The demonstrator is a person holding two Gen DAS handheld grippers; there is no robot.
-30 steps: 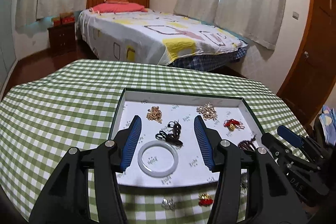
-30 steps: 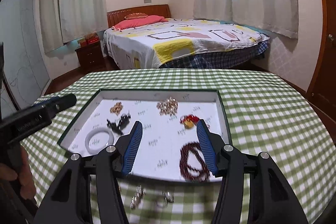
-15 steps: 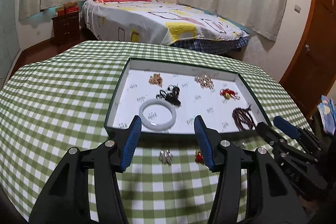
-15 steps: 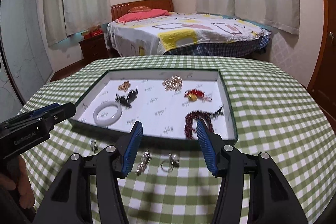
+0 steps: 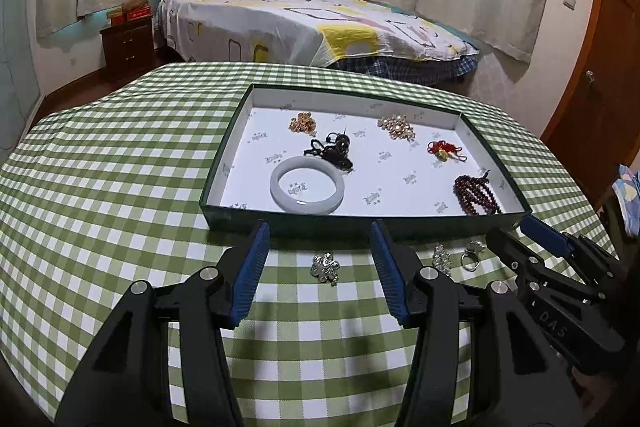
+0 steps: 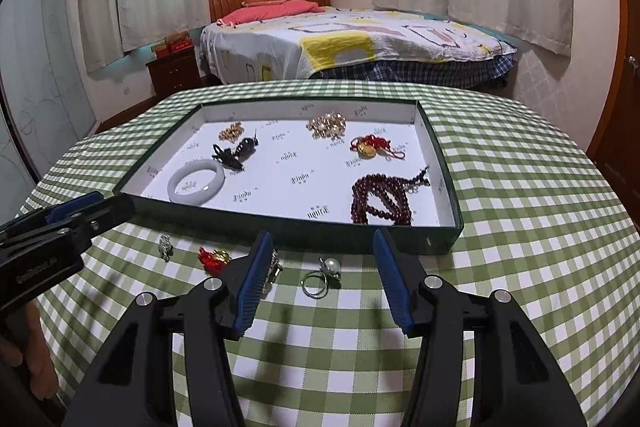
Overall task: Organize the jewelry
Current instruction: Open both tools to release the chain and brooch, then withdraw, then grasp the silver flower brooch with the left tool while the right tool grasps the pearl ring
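Both grippers have drawn back from over the tray [image 5: 352, 223] since the earlier frames and now hang above the checked surface [image 5: 120, 187] in front of its near wall.

Left gripper [image 5: 320, 275]: fingers spread wide, holding nothing; a silver clover-shaped brooch [image 5: 325, 267] lies on the surface between them, untouched.

Right gripper [image 6: 320, 281]: fingers spread wide, holding nothing; a pearl ring [image 6: 322, 277] lies between them, and a silver clip piece [image 6: 273, 269] sits partly hidden behind the left finger.

Loose items in front of the tray, right wrist view: a small silver charm [image 6: 165, 247] nearest the tray's left corner, then a red-and-gold ornament [image 6: 214, 259] beside it. None of these touch the tray wall.

Contents of the tray, a shallow dark-green box lined in white:
- pale jade bangle [image 5: 307, 190], near-left part, lying flat;
- black corded pendant [image 5: 334, 151], just behind the bangle;
- small gold cluster [image 5: 303, 123], far-left part;
- gold-and-pearl cluster [image 5: 396, 126], far-middle part;
- red knotted charm with gold piece [image 5: 443, 151], right part;
- dark red bead strand [image 5: 476, 193], near-right corner, coiled in loops.

Pieces in the tray lie well apart, save the pendant, which sits close by the bangle. Behind the surface stands a bed [image 5: 304, 23] with a patterned cover.
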